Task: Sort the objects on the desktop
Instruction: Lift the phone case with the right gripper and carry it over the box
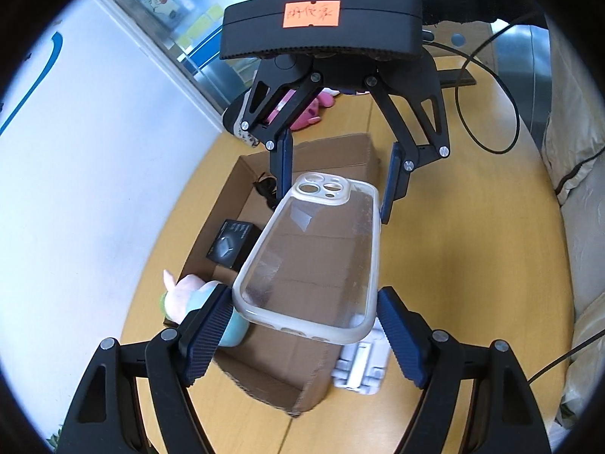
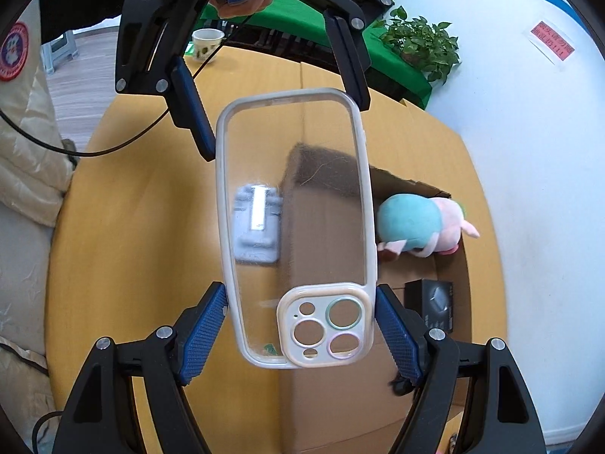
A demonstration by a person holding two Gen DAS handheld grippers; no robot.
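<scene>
A clear phone case [image 1: 314, 257] [image 2: 295, 227] hangs in the air between both grippers, above an open cardboard box [image 1: 295, 374] [image 2: 332, 397]. My right gripper [image 2: 300, 335] is shut on its camera end. My left gripper [image 1: 302, 325] has its pads at the case's bottom end; the left pad touches it and a small gap shows at the right pad. In the left wrist view the right gripper [image 1: 336, 181] faces me across the case. The box holds a pink and teal plush toy [image 2: 419, 225] [image 1: 189, 291] and a small black box [image 1: 232, 244] [image 2: 431, 302].
A grey moai-head figure [image 2: 257, 223] [image 1: 361, 369] lies on the round wooden table [image 2: 143, 265] beside the box. A pink plush [image 1: 314, 109] lies at the far side. A cup [image 2: 206, 41], a potted plant [image 2: 419, 43], cables [image 1: 487, 113] and a white wall [image 1: 94, 189] surround the table.
</scene>
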